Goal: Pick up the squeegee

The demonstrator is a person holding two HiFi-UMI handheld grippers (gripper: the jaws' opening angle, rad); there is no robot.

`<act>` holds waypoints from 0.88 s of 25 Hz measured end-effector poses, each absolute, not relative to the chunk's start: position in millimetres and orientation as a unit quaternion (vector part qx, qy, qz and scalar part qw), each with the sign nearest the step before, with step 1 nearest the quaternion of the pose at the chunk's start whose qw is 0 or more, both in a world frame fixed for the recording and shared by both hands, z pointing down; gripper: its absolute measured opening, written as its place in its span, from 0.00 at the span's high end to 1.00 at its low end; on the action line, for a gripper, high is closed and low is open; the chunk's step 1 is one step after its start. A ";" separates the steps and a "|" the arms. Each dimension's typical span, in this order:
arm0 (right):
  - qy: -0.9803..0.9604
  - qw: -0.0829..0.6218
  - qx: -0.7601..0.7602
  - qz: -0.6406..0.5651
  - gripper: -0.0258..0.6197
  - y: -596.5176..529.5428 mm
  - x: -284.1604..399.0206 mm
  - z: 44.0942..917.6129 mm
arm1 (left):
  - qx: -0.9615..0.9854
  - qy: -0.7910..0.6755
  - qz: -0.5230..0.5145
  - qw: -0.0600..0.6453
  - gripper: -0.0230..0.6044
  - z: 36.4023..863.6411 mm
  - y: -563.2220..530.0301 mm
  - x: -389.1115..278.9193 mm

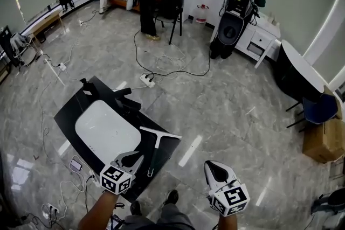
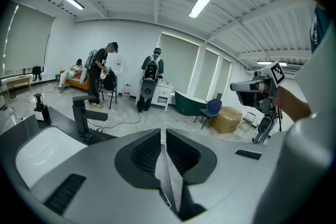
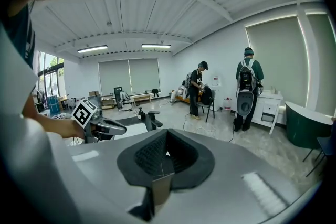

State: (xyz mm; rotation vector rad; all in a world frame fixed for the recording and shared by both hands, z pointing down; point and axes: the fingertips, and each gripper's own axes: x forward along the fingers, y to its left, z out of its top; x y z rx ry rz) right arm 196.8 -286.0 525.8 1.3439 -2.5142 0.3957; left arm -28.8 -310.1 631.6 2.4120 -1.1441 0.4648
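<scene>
Head view: the squeegee (image 1: 156, 144) lies flat on the black counter (image 1: 73, 110), along its right edge. Its white blade runs crosswise just beside the white basin (image 1: 107, 131), and its dark handle points back toward the near corner, toward me. That suits me, since the handle end is the part I can reach without leaning over the basin. My left gripper (image 1: 138, 156) hangs over the near corner, nosed in beside that handle. From this height I can't be sure whether its tips touch the handle or only sit above it. My right gripper (image 1: 211, 167) is out over the floor, well apart from the counter. I judge it's held there to stay out of the way.

Left gripper view: my fingers are pressed together with nothing between them, so the squeegee is not yet picked up, and they must part before I can take the handle. The squeegee doesn't show here at all, because the gripper's own body covers what lies below. This view does show the black faucet (image 2: 82, 117) standing upright at the basin's far side.

Right gripper view: these fingers are closed on each other too, and empty. Looking sideways, I see the left gripper (image 3: 106, 127) from the flank with the faucet beyond it. Again there is no squeegee. Only the head view shows where it lies.
</scene>
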 end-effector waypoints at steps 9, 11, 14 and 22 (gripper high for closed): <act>-0.855 0.145 0.469 0.165 0.94 -305.8 215.3 567.2 | 0.854 -0.412 0.193 0.253 0.88 697.0 -342.9 -13.7; -0.853 0.147 0.470 0.169 0.94 -310.4 218.4 573.7 | 0.851 -0.411 0.202 0.257 0.85 710.0 -348.8 -9.8; -0.851 0.151 0.472 0.175 0.94 -315.9 222.8 585.2 | 0.846 -0.411 0.216 0.263 0.81 731.6 -356.8 -4.1; -0.845 0.162 0.472 0.194 0.94 -325.0 231.3 612.9 | 0.828 -0.415 0.255 0.280 0.67 784.9 -373.2 8.9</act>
